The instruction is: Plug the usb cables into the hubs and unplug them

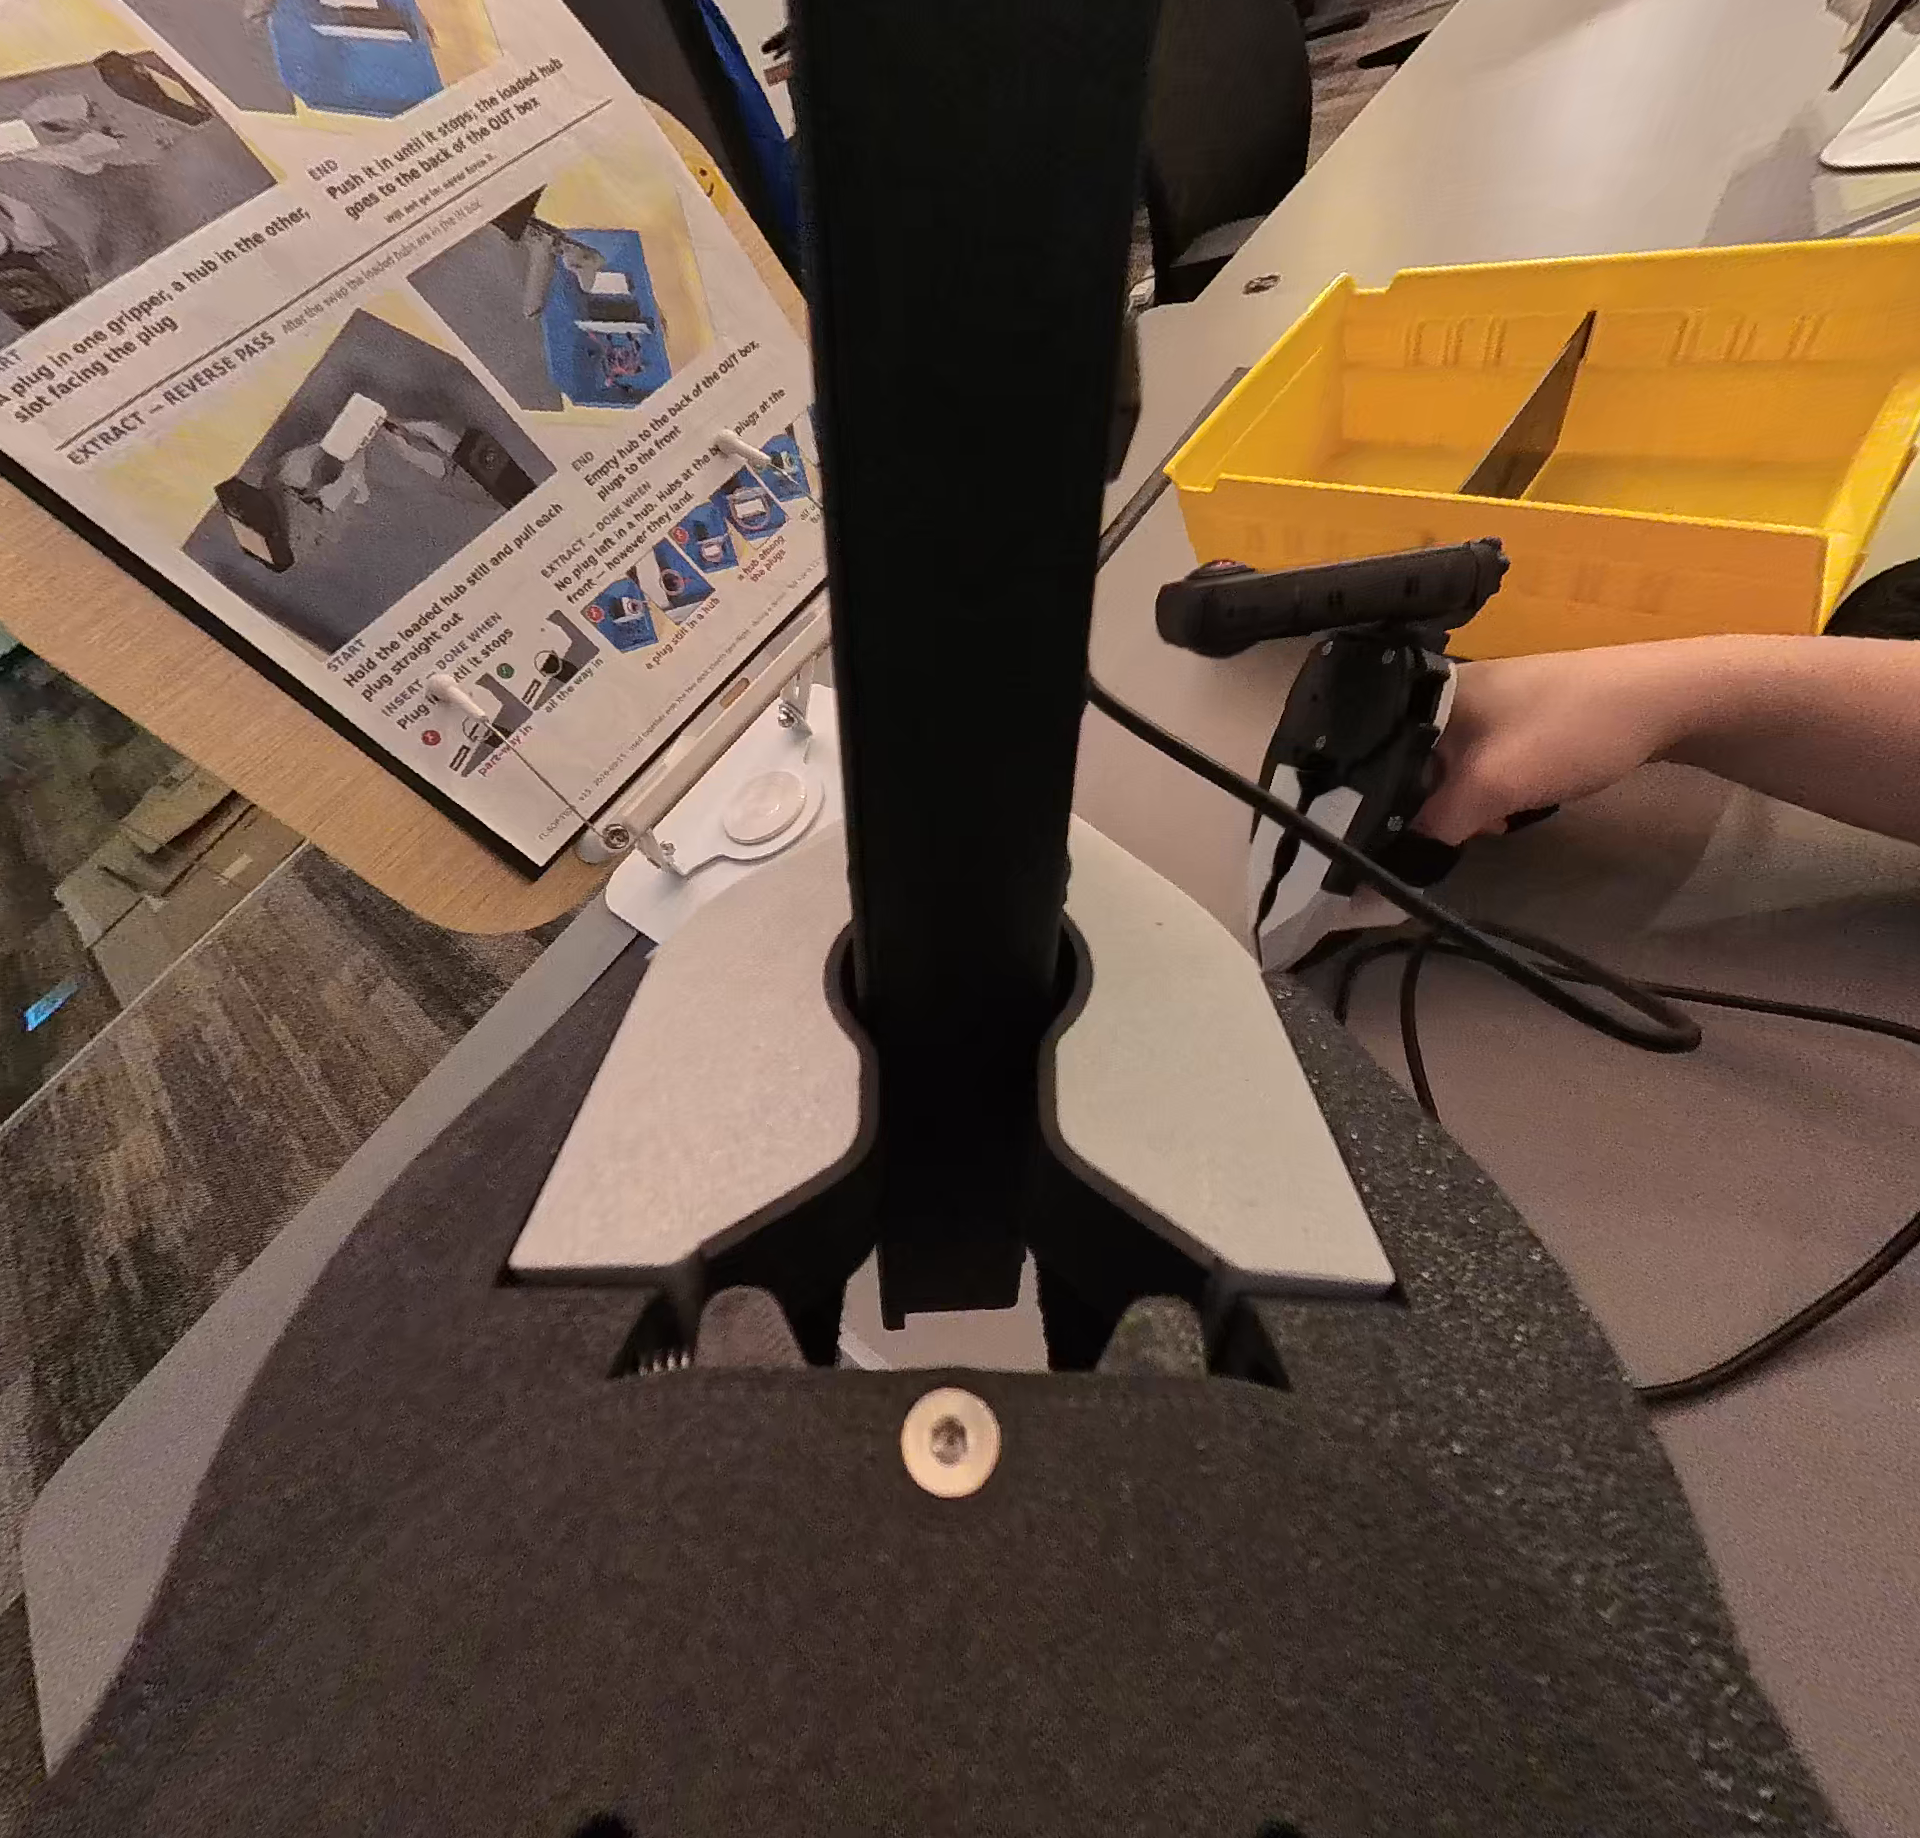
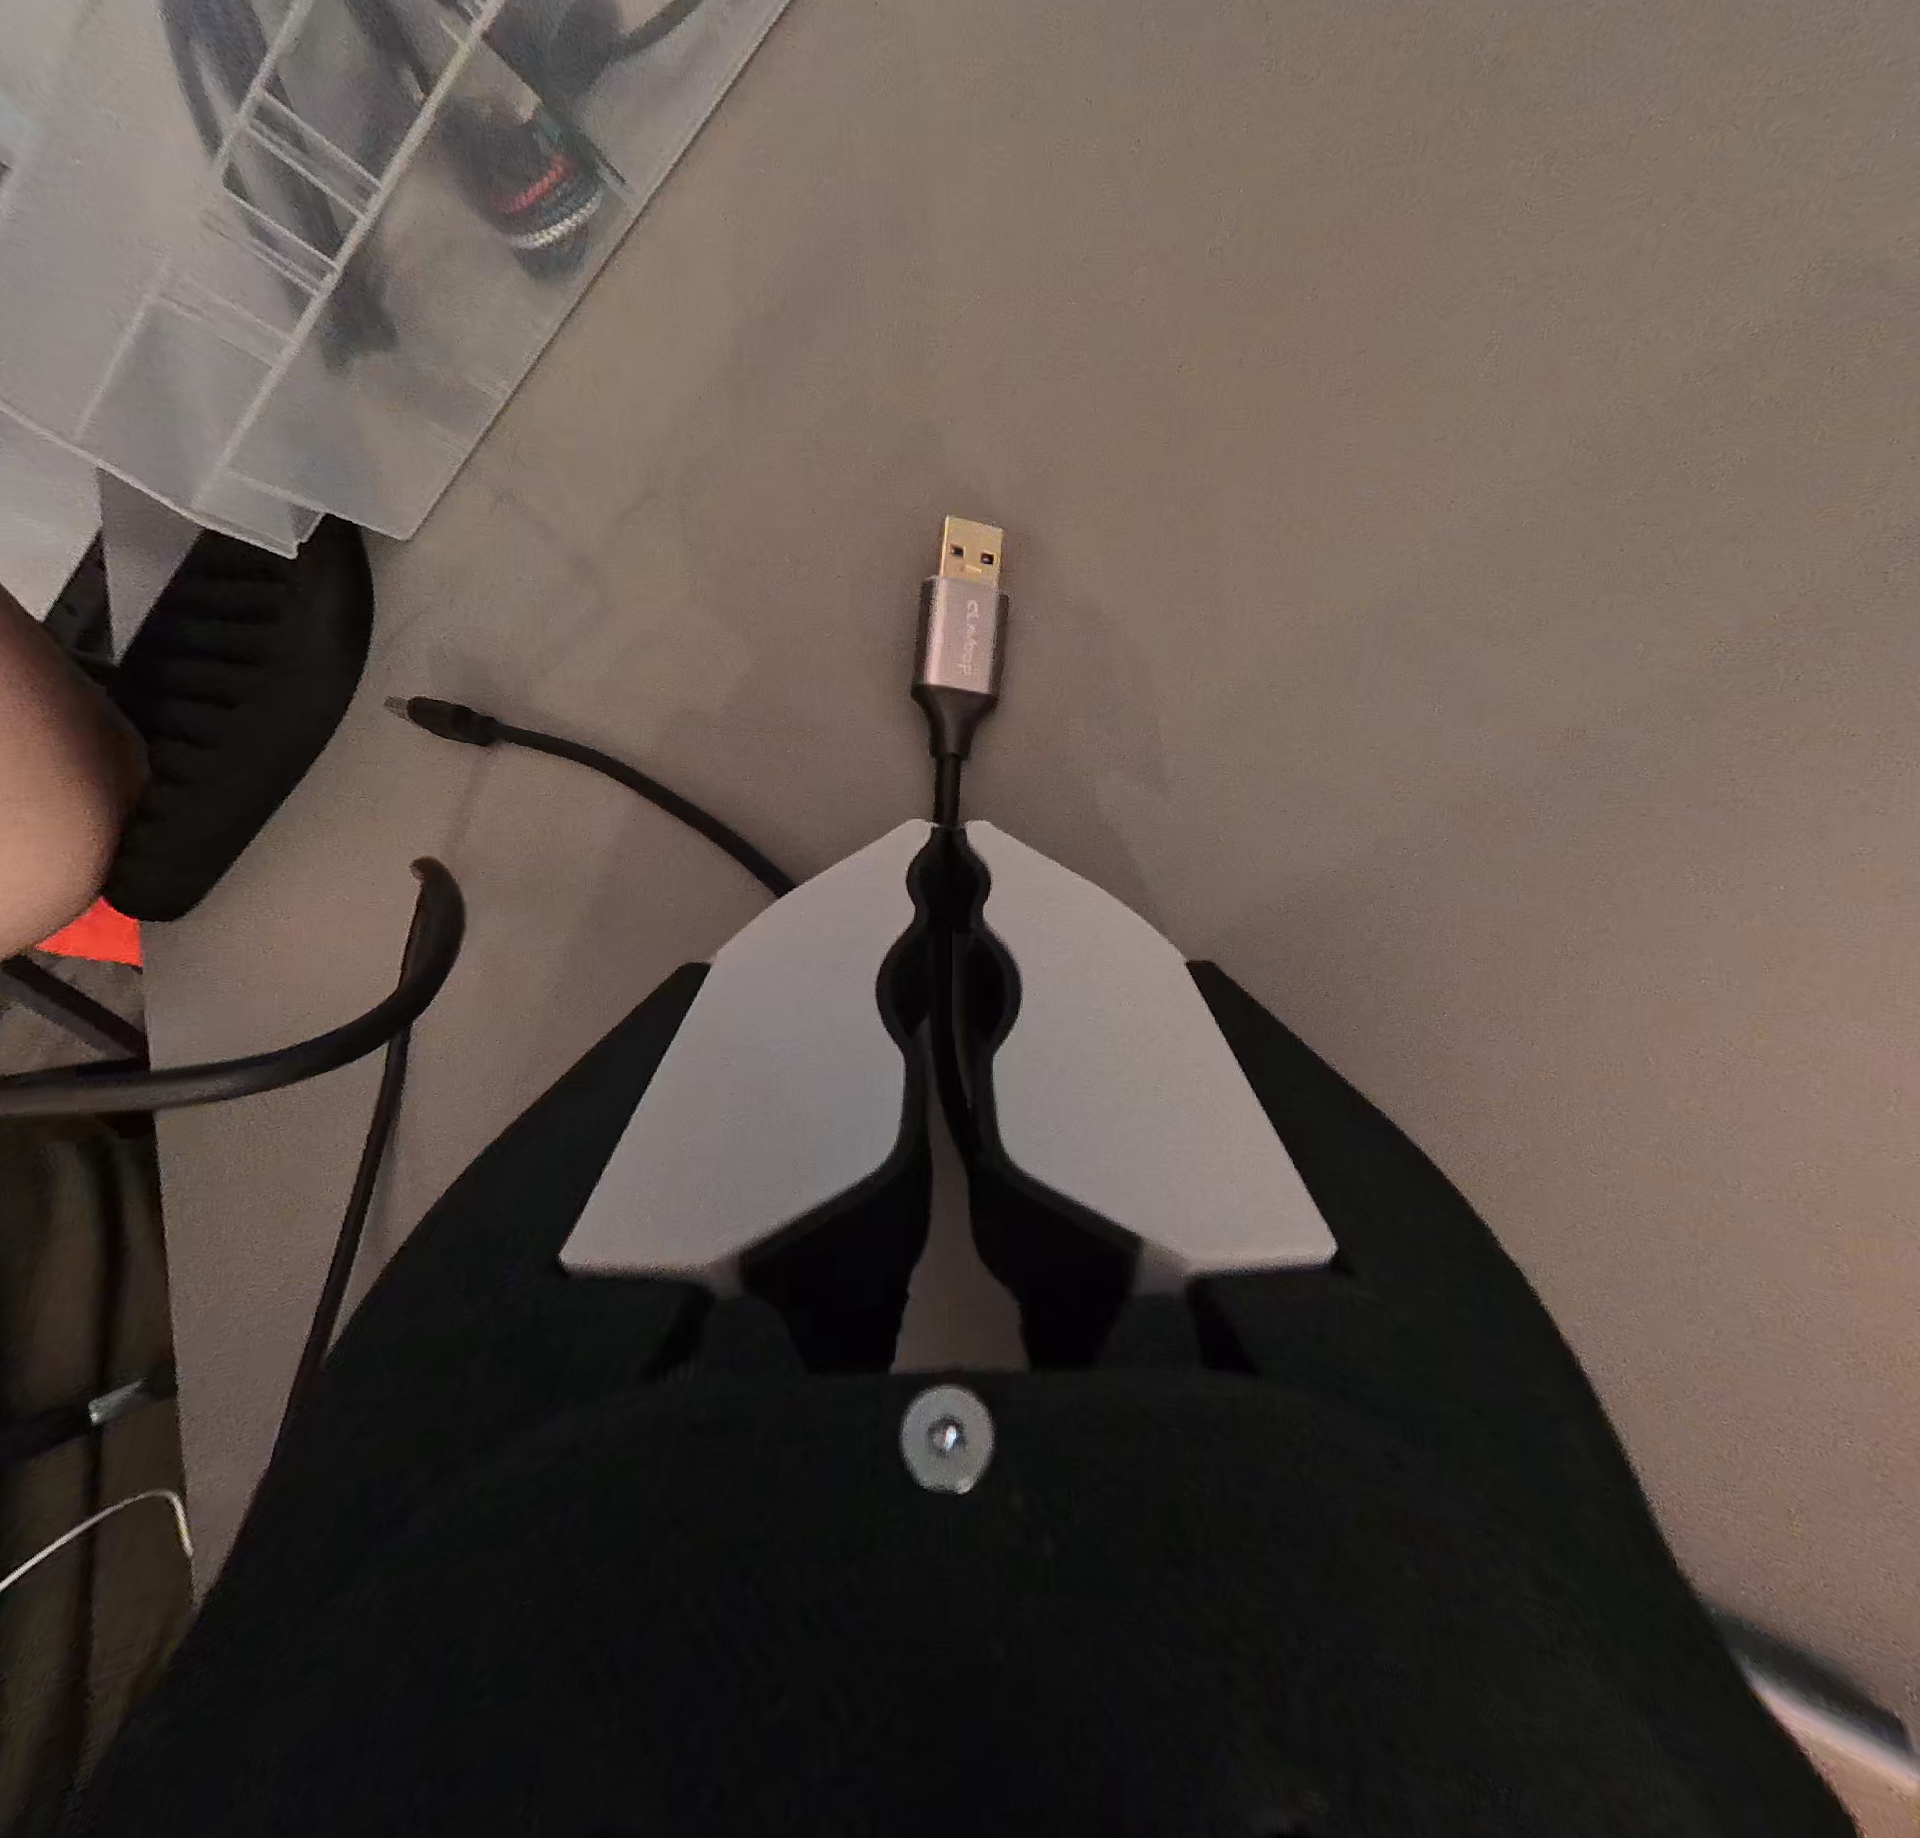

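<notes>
My left gripper [image 1: 961, 915] is shut on a long black hub [image 1: 966, 438], which stands up between its white pads [image 1: 727, 1082] and fills the middle of the left wrist view. My right gripper [image 2: 945, 830] is shut on a black USB cable just behind its grey plug [image 2: 961, 635], whose gold metal end points away over the grey table. In the left wrist view the right gripper [image 1: 1283, 941] is low on the table at the right, held by a hand [image 1: 1538, 739], with the black cable [image 1: 1507, 947] looping beside it.
A yellow bin [image 1: 1455, 531] with a black divider stands at the back right. A printed instruction sheet [image 1: 364, 386] leans on a wooden board at the left, over a white stand [image 1: 758, 812]. A clear plastic bin [image 2: 312, 230] holds cables. A second cable end [image 2: 447, 723] lies at the left. My right fingertips sit around 25 cm from my left ones.
</notes>
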Tool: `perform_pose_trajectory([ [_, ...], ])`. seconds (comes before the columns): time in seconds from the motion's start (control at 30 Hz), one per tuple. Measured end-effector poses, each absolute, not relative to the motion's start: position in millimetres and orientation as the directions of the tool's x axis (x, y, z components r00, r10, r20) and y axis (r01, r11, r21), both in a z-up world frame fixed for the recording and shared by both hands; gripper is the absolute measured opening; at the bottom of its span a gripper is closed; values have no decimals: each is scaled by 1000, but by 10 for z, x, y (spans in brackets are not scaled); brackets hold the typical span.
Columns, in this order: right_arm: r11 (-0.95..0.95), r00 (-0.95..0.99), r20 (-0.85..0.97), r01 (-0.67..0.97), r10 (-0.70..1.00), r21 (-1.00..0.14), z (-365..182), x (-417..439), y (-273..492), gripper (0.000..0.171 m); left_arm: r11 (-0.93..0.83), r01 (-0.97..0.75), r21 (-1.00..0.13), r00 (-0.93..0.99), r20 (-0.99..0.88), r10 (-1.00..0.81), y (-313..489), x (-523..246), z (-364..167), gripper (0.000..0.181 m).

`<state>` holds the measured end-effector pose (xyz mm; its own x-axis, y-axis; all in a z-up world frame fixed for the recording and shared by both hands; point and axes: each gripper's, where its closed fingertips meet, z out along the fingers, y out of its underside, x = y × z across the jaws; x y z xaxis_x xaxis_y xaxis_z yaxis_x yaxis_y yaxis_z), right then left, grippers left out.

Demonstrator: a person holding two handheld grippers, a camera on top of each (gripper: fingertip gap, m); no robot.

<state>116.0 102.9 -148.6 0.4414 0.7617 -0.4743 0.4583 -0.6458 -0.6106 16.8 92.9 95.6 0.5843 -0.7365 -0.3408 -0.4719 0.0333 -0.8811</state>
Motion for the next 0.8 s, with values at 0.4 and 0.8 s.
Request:
perform_pose_trajectory([
  [0.4, -534, 492, -256, 584, 832, -611, -1554, 1130, 996, 8, 36, -480, -876, 574, -345, -742, 919, 211, 940, 26],
  [0.8, -509, 439, -271, 637, 857, -579, -1560, 1074, 1001, 8, 27, -500, -866, 570, -353, -742, 946, 233, 885, 26],
])
